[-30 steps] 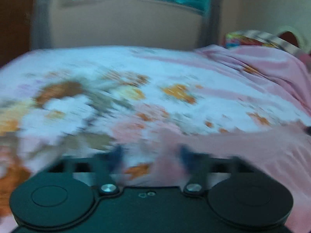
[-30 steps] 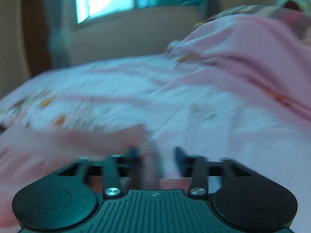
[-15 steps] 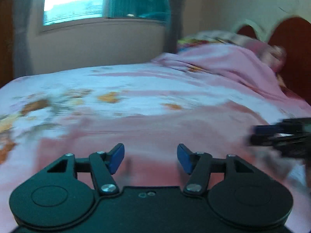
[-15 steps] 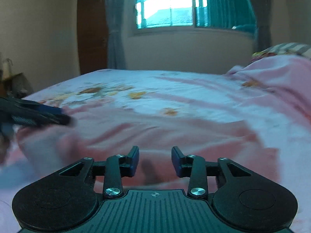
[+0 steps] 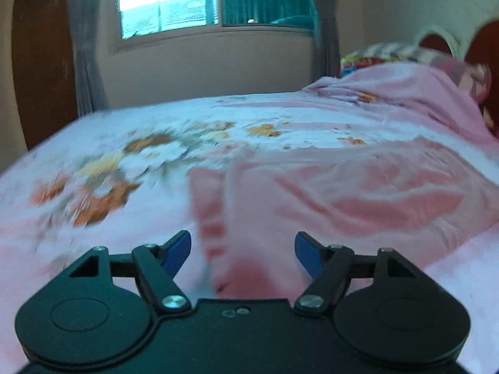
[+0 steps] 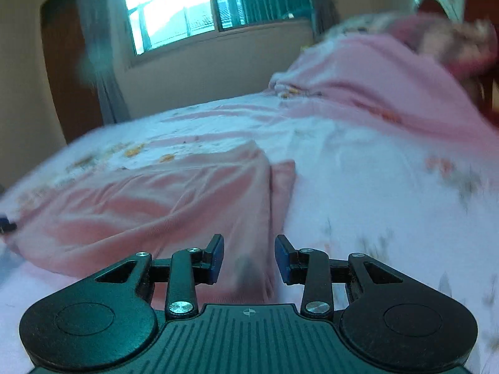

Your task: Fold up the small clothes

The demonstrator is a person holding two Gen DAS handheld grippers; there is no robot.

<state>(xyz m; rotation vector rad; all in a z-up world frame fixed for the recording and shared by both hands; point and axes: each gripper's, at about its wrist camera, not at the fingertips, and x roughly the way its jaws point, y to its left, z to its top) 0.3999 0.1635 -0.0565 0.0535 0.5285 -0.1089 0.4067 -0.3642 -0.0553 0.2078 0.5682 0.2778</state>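
A small salmon-pink garment (image 5: 336, 196) lies spread on the floral bedsheet (image 5: 131, 162). In the left wrist view its left edge runs down between my fingers. My left gripper (image 5: 243, 252) is open and empty just above the garment's near left corner. In the right wrist view the same garment (image 6: 162, 205) lies to the left, its right edge passing under my right gripper (image 6: 249, 257), which is open and empty above the near right corner. The left gripper's tip (image 6: 7, 223) shows at the far left edge.
A heaped pink blanket (image 5: 414, 99) and patterned pillows (image 5: 389, 53) lie at the bed's right end by the wooden headboard (image 5: 486, 50). A window (image 5: 168, 3) with teal curtains and a wall stand beyond the bed. A dark wooden door (image 5: 43, 62) is at left.
Both grippers were shut on the garment's edge a second ago; they opened, let it drop flat, and have since swung to its two near corners.
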